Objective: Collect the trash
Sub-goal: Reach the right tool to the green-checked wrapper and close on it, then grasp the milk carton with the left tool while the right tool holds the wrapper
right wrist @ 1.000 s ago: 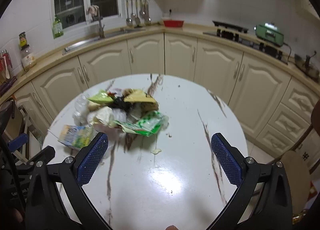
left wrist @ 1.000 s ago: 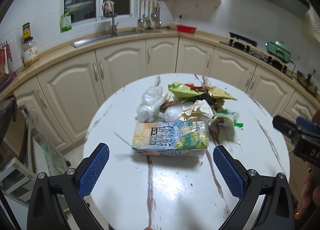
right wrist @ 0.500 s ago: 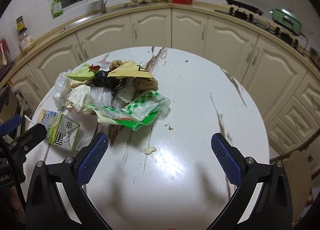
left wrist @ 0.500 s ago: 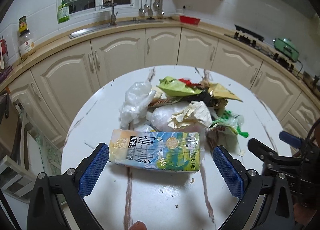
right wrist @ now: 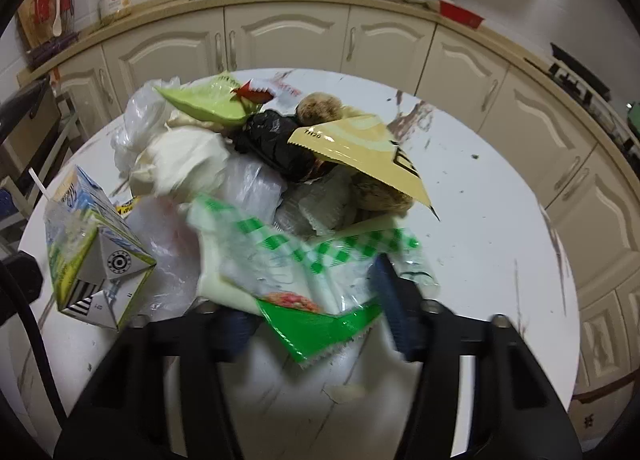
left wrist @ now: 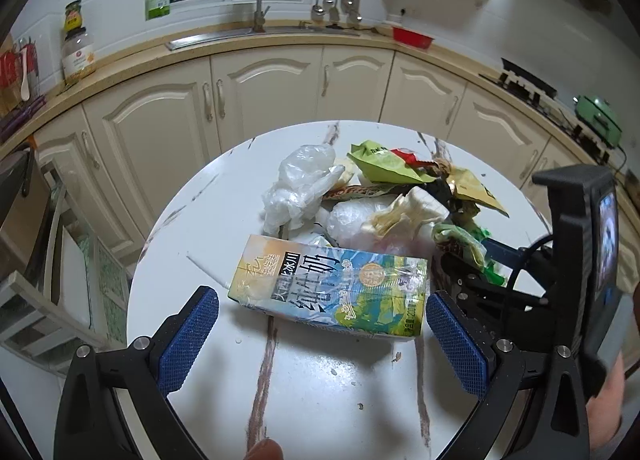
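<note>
Right gripper (right wrist: pixel 320 316) is down in the trash pile and its jaws are closing, with the green-checked plastic wrapper (right wrist: pixel 316 260) lying between the two blue pads; the picture is smeared with motion here, so whether the pads already press on the wrapper I cannot tell. The wrapper drapes over the left pad, its bright green edge hanging toward the camera. Over on the other side, the left gripper (left wrist: pixel 322 334) stands wide open, both blue pads clear of everything, and the milk carton (left wrist: pixel 332 292) lies on its side on the table between and just beyond the fingertips, untouched, a straw poking out of its far end. Behind the carton sits the rest of the heap: a crumpled clear plastic bag (left wrist: pixel 300 188), a lime-green snack pouch (left wrist: pixel 380 168), a yellow packet (right wrist: pixel 360 148), a black bag (right wrist: pixel 276 140) and wadded white paper, all piled together near the middle of the round white marble table (left wrist: pixel 320 380). From the left view the right tool's black body and small screen (left wrist: pixel 608 236) show at the edge, a hand just below. Cream kitchen cabinets (left wrist: pixel 260 88) curve round behind.
</note>
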Demonstrator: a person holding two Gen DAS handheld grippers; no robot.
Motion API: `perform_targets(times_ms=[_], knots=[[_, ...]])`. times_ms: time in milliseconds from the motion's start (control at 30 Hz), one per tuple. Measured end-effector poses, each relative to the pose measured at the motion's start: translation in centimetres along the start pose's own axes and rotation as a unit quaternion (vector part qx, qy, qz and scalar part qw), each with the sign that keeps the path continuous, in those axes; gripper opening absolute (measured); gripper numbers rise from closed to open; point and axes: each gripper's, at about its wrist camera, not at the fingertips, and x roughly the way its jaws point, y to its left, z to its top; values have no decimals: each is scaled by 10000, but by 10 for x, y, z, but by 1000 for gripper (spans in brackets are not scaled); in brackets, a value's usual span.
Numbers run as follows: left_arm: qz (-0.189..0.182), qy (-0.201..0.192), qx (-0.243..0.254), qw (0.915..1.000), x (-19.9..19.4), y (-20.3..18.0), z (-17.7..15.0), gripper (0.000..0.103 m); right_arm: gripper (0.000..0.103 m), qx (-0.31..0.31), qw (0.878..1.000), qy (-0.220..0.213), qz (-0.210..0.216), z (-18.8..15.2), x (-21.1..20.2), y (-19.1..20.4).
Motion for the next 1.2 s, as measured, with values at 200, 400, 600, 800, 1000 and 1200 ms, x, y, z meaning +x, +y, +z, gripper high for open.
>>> perform_targets(times_ms=[200,400,600,800,1000,1200], knots=[[27,231,-381,9990,10,-4,4,101,17,-61,9994,-249,224,-9,-7,2],[152,206,-696,9972,19,-13,17,100,17,50,9995,-298,121,-15,-11,-14],[610,311,-504,9964,43,-22,17,100,17,86,9994,-248,221,-17,-13,-30],[891,384,-123,9952,39,-4,0,102,17,80,9990,-248,377,-17,-14,-30],[1198,421,-9,9919,41,12,-9,100,17,70,9988,-229,416,-15,-13,-23],[1228,580,-48,9907,59,20,-6,100,18,140,9991,-178,361,-16,-13,-15]])
